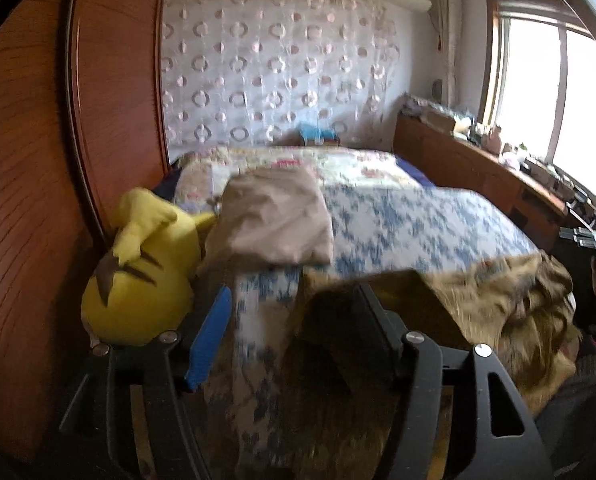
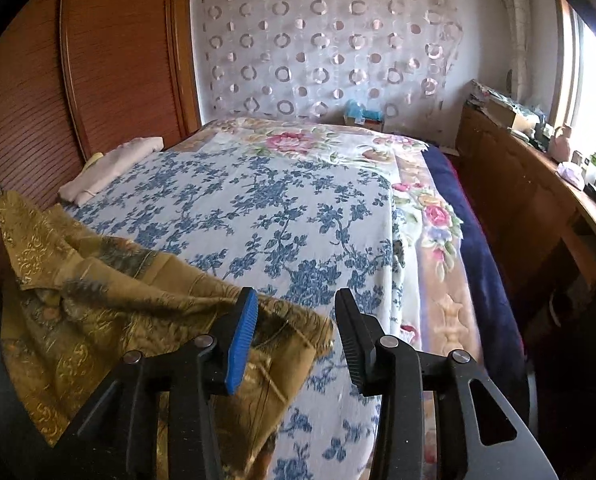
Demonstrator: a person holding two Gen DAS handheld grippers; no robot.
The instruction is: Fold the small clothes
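The bed, spread with a blue-flowered cover, fills both views, with a wooden wardrobe along its left side and a ring-patterned curtain behind its far end. A wooden sideboard cluttered with small items runs beside the bed's right edge, under the window.

A gold patterned garment lies crumpled at the bed's near left corner. The right claw hangs over its right edge with its 2 jaws apart, the blue-padded one over the cloth; whether it touches is unclear. The left claw is also parted and grips nothing; the gold cloth covers its right finger, and motion blur hides any contact.

A folded beige garment rests by the bed's left edge, just beside a yellow plush toy against the wardrobe.
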